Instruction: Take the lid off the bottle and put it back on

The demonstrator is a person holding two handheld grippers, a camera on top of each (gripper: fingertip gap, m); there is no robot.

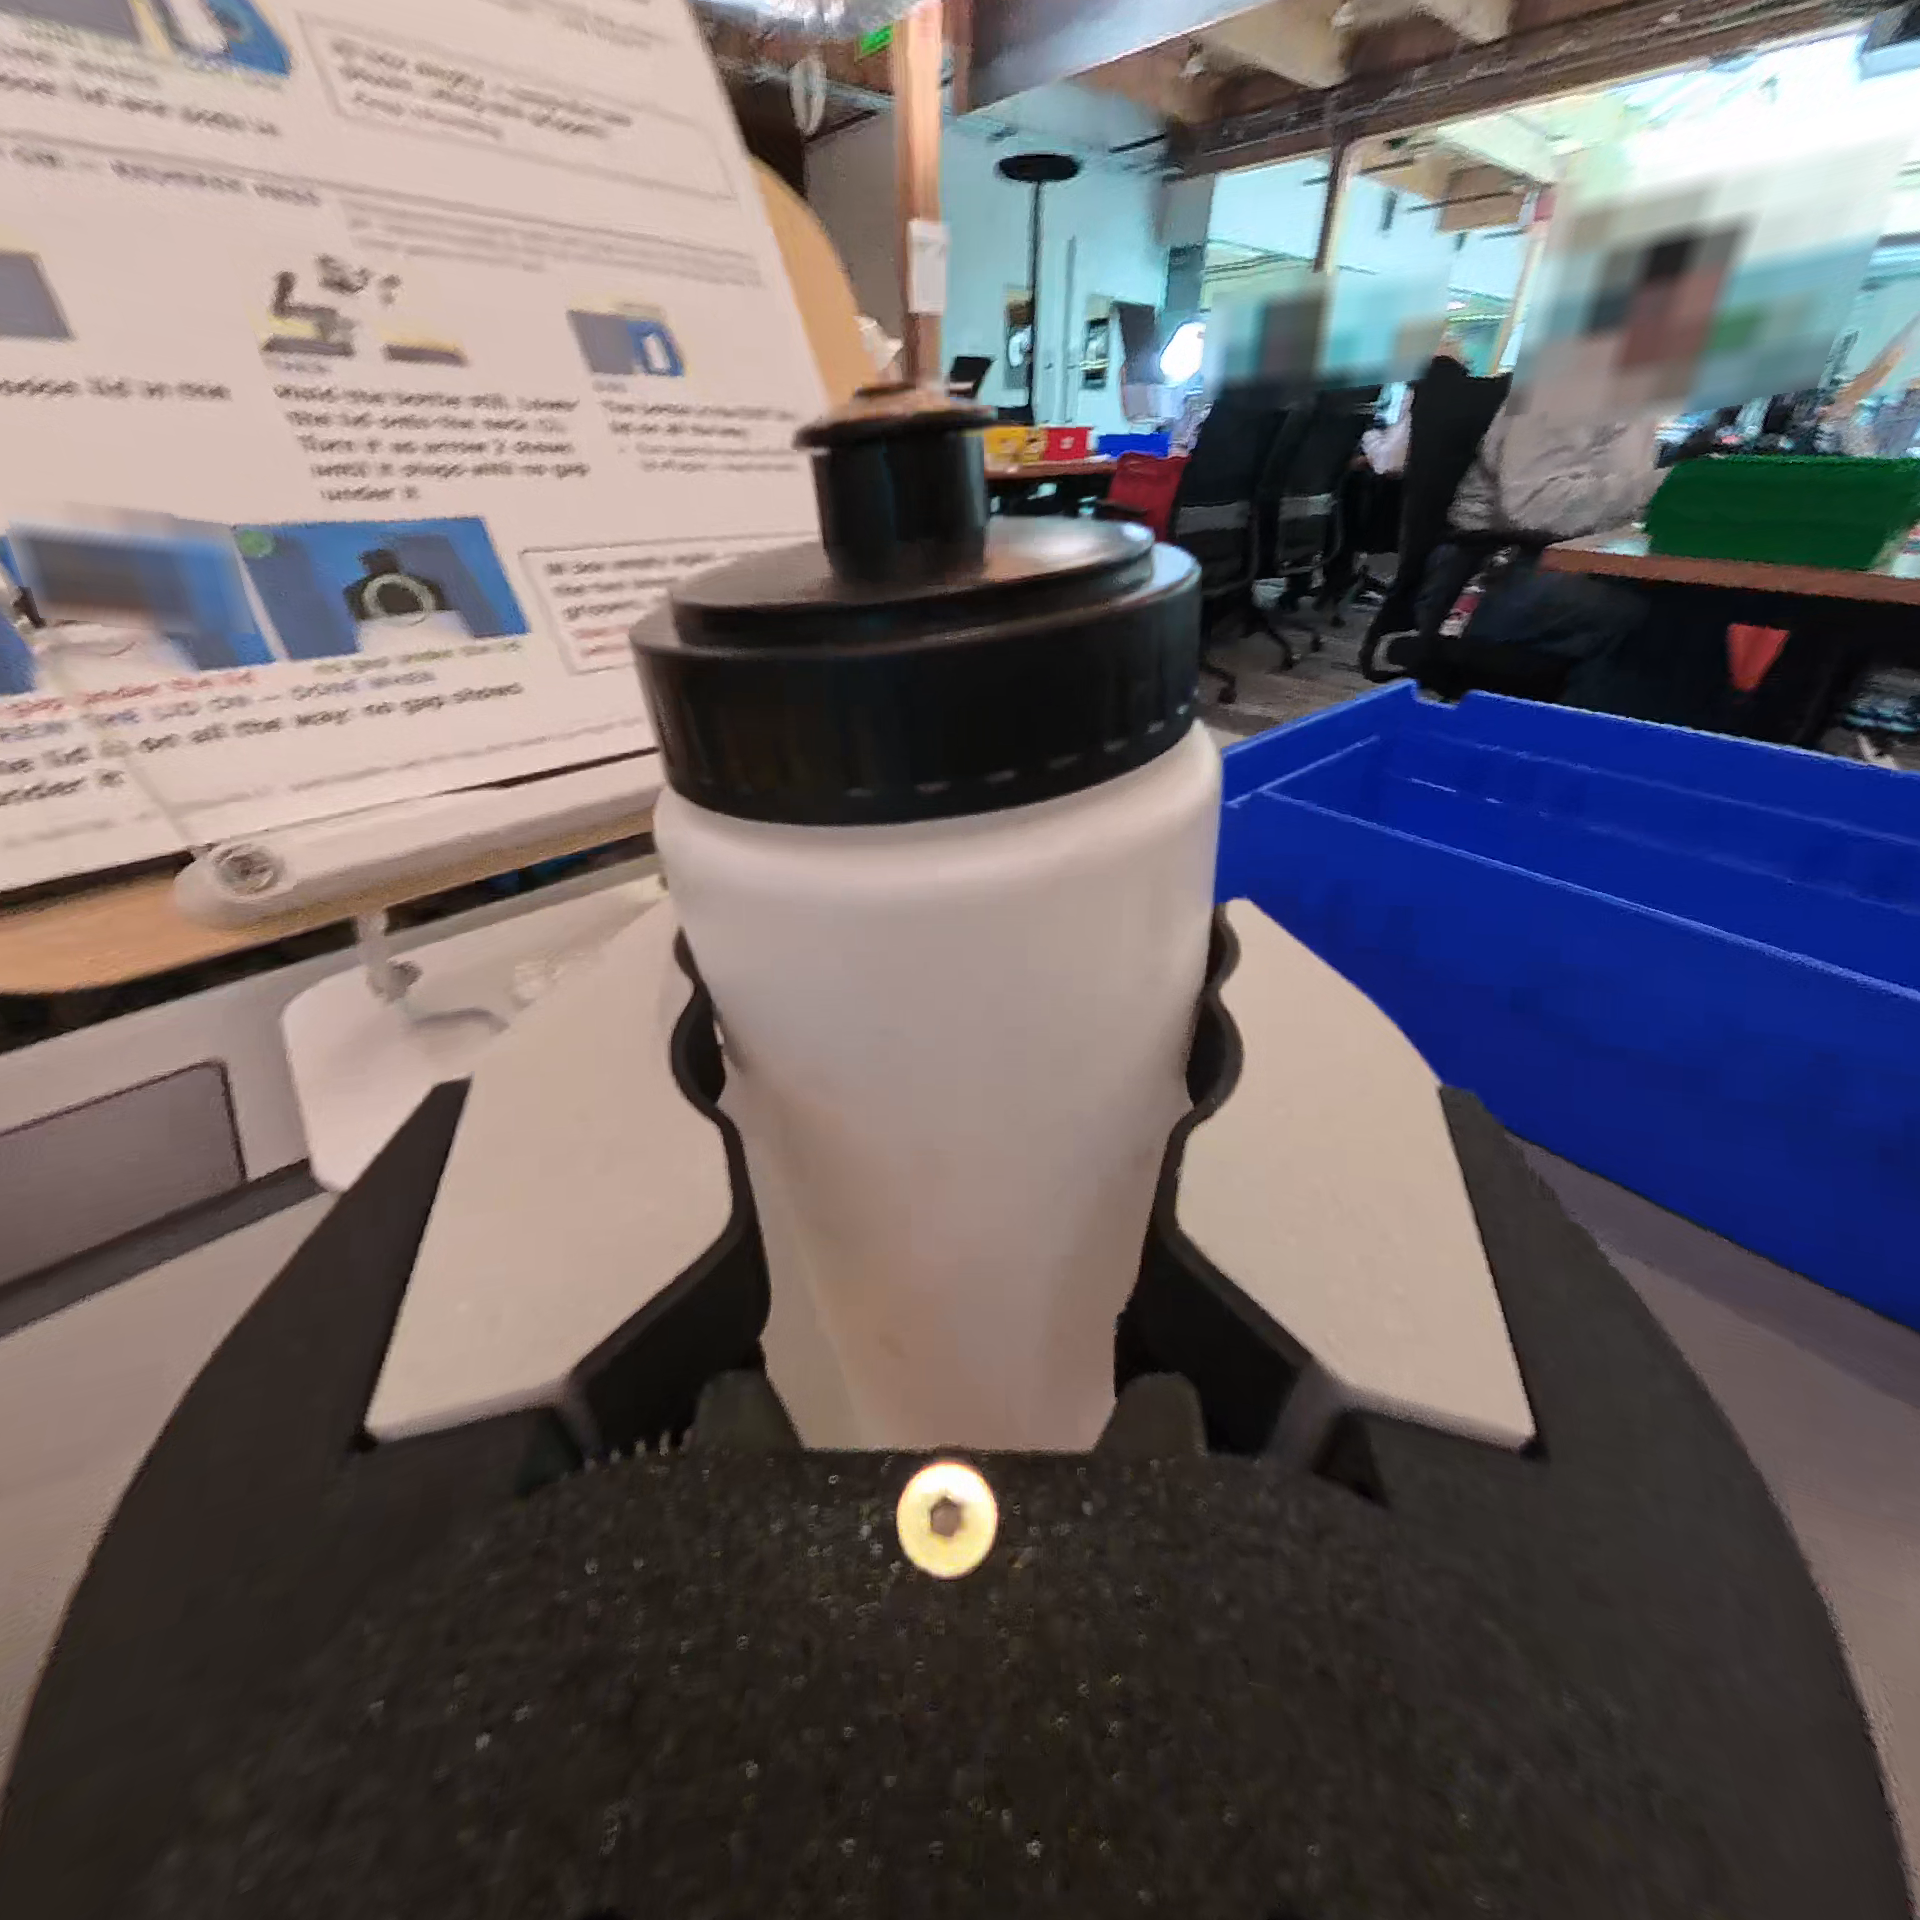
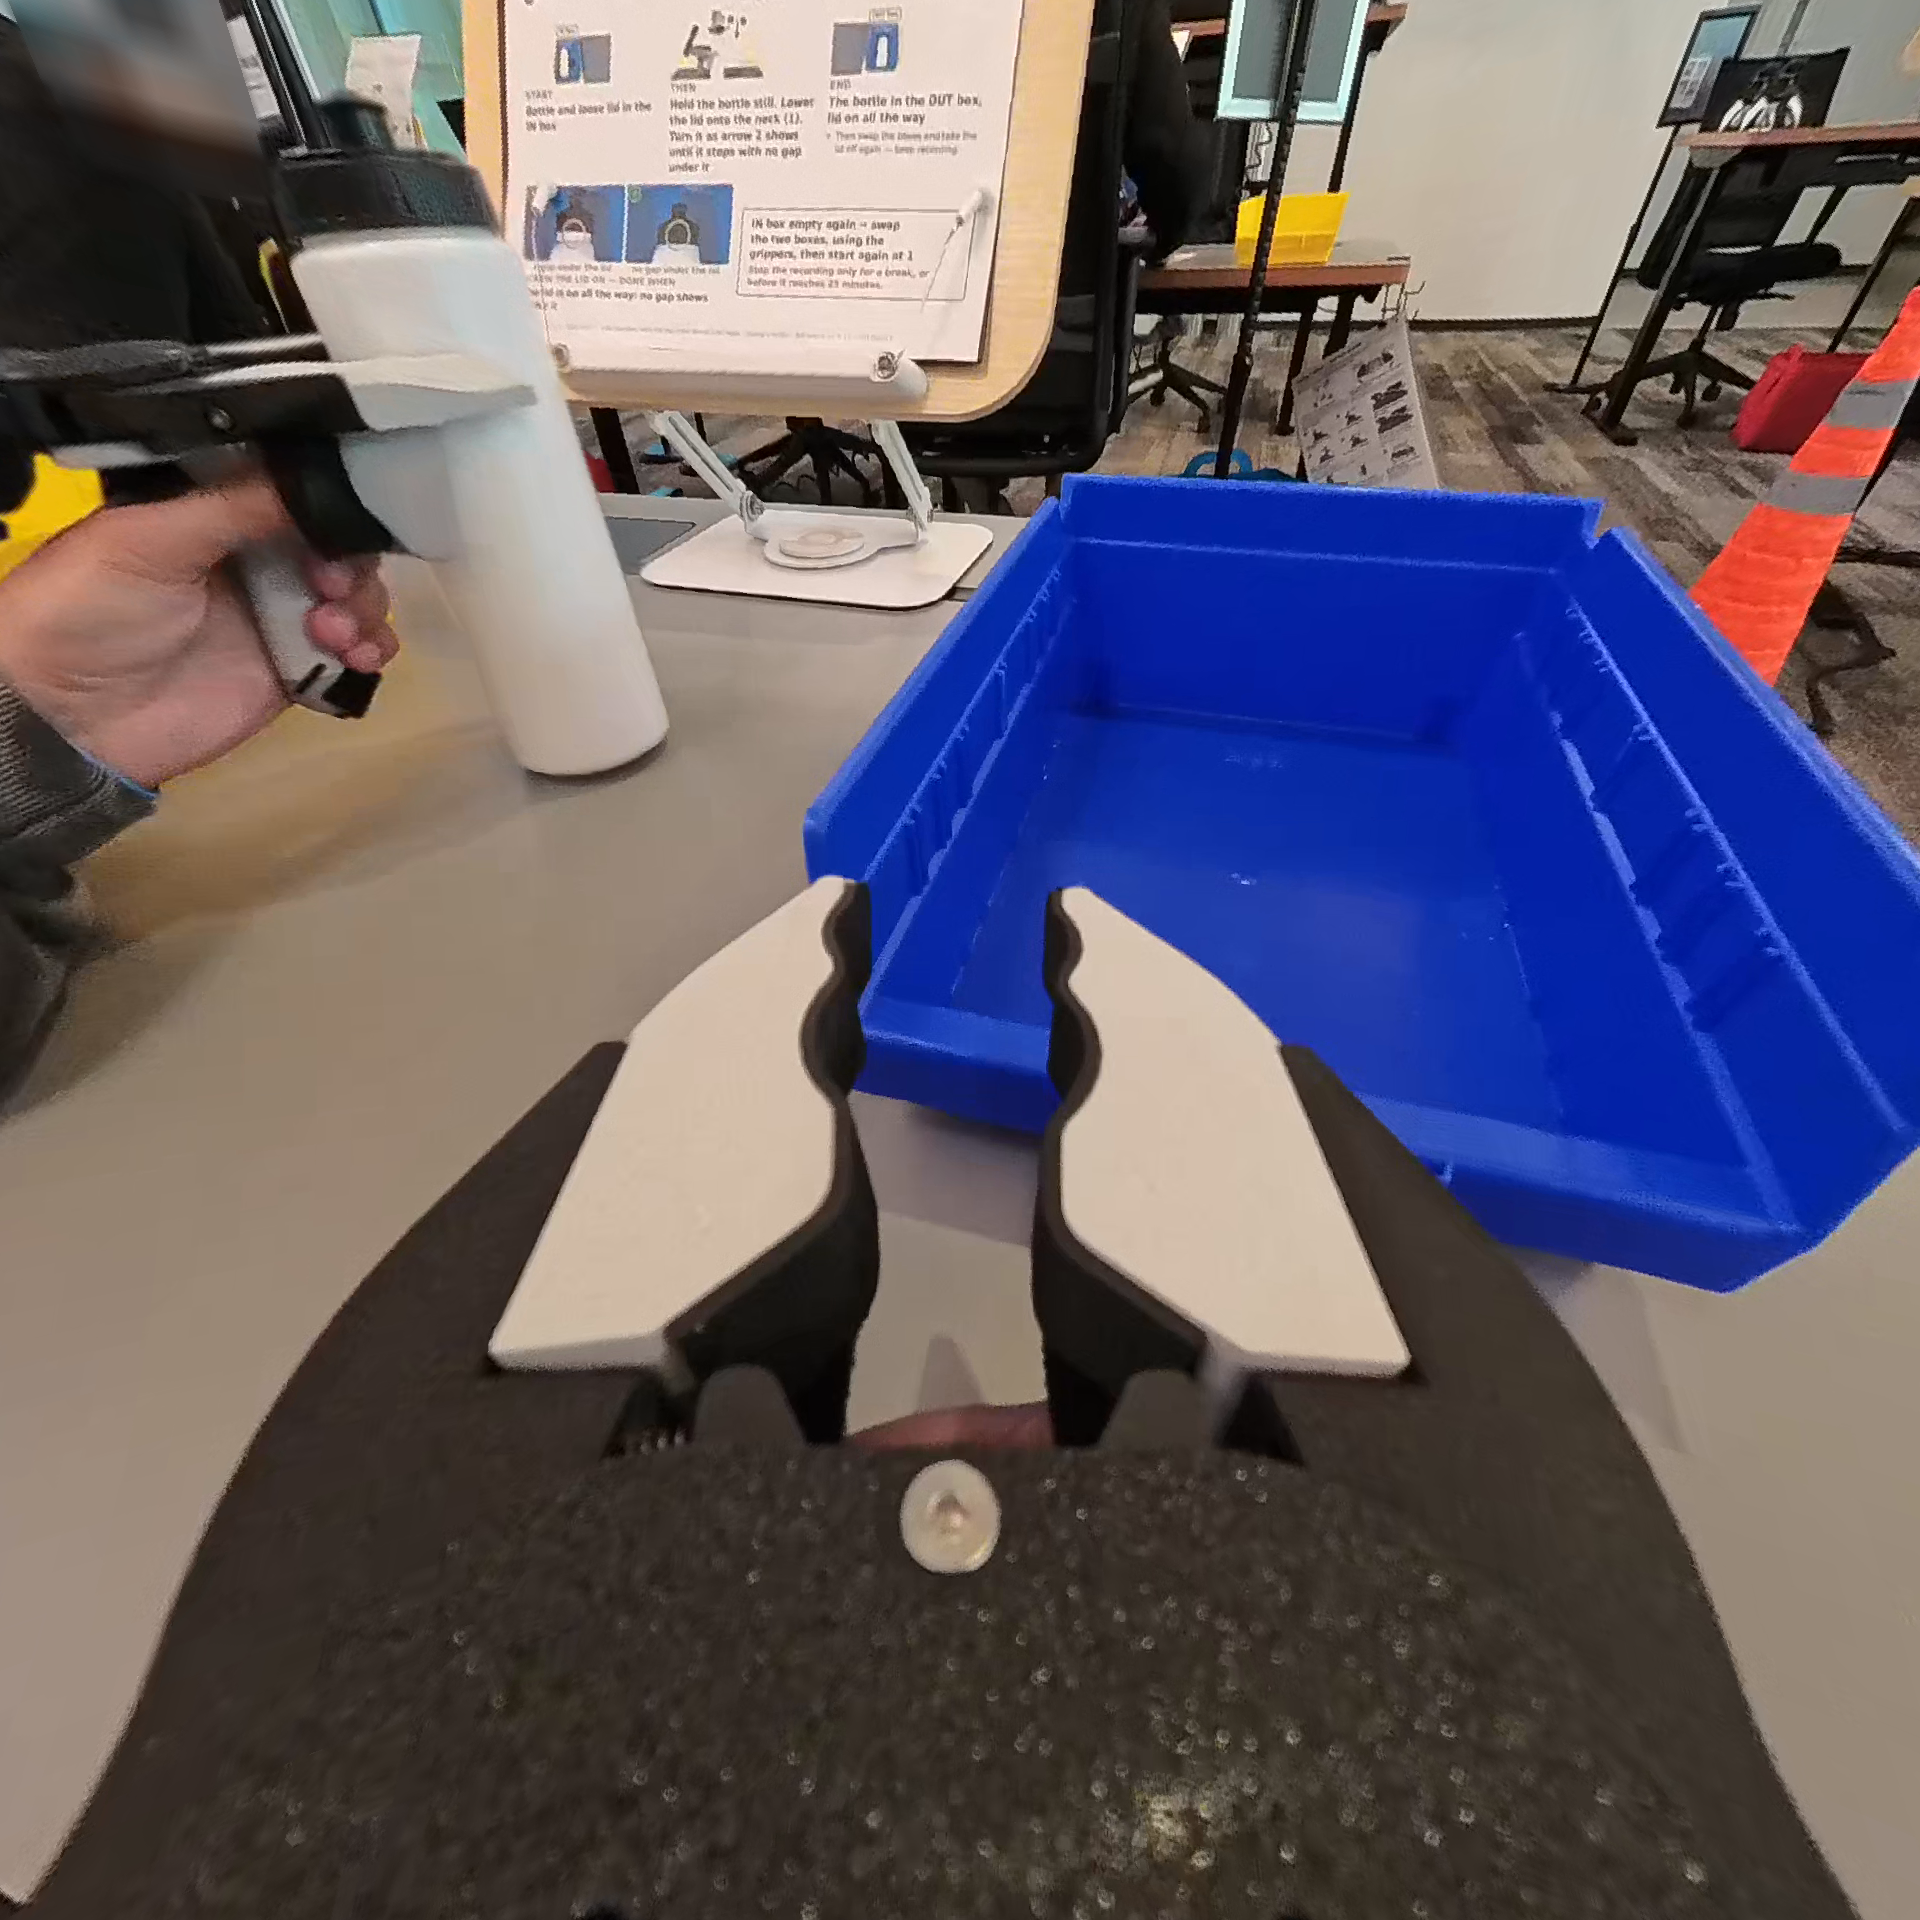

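White bottle (image 1: 940, 1091) upright on grey table (image 2: 416, 1039), black lid (image 1: 914, 675) apparently seated | left gripper (image 1: 951, 997) clamps bottle body | right gripper (image 2: 951, 914) parted, empty, before blue bin (image 2: 1351, 831)

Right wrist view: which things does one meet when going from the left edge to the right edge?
Hand holding the left gripper → white bottle → instruction board → blue bin → orange cone.
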